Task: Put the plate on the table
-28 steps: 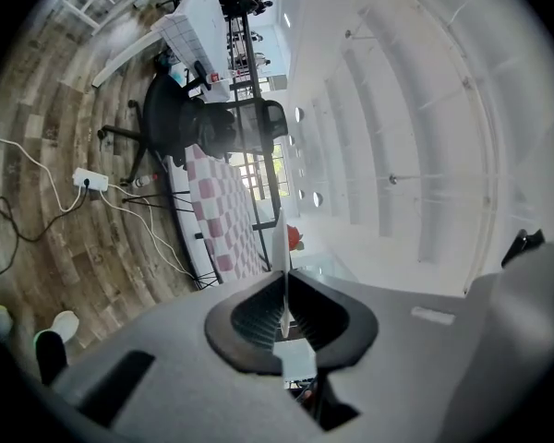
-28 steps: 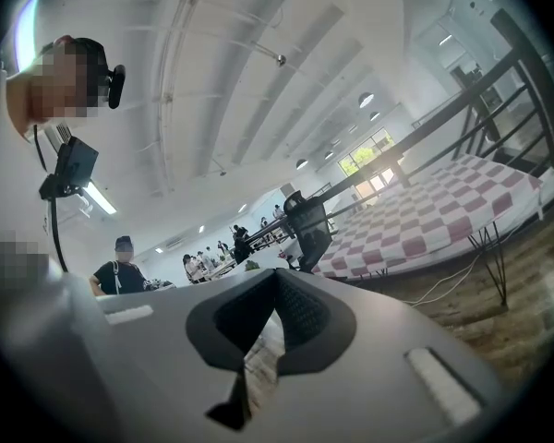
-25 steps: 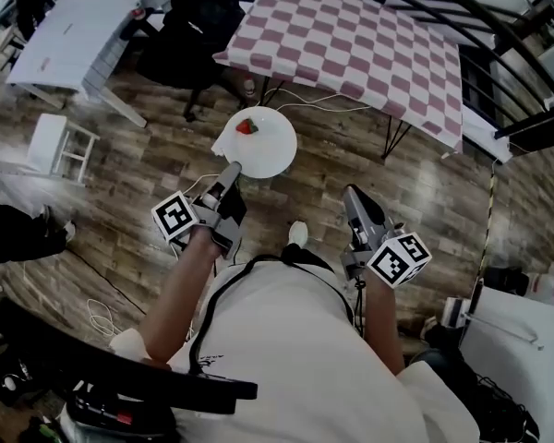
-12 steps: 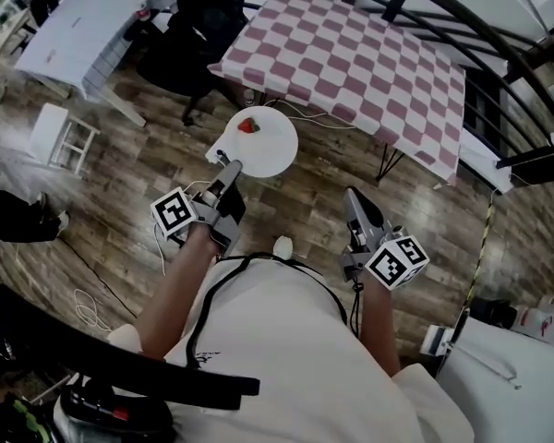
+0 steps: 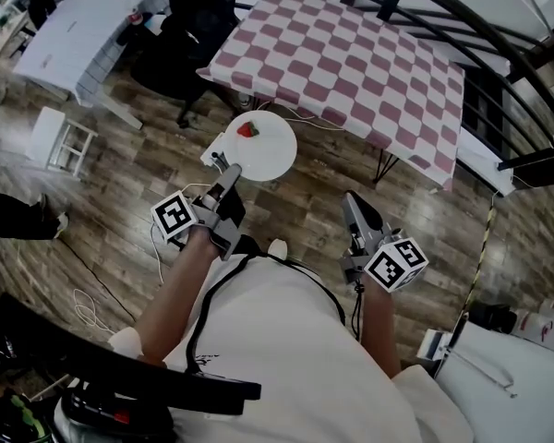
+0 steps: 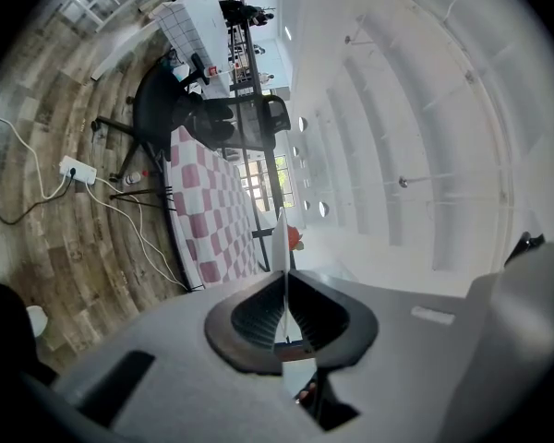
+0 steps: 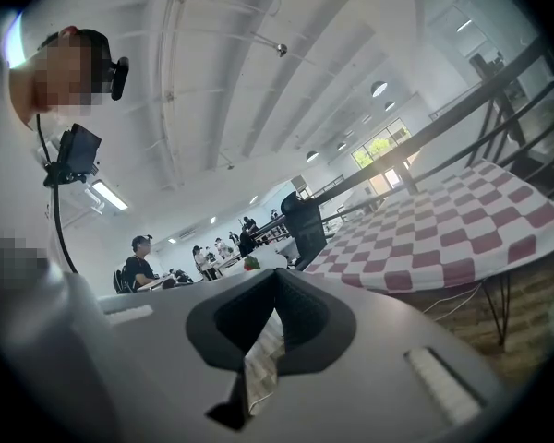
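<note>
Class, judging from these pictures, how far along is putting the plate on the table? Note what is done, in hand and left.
Done: the left gripper is shut on the rim of the white plate, which carries a red fruit. In hand: the plate hangs in the air, short of the checked table. Left: reach the table, set it down, release. The right gripper is shut and empty.

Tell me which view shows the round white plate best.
The head view: the whole round white plate shows from above, a red item on it, the left gripper clamping its rim. The left gripper view shows it edge-on between the jaws; the right gripper view, only a distant sliver.
</note>
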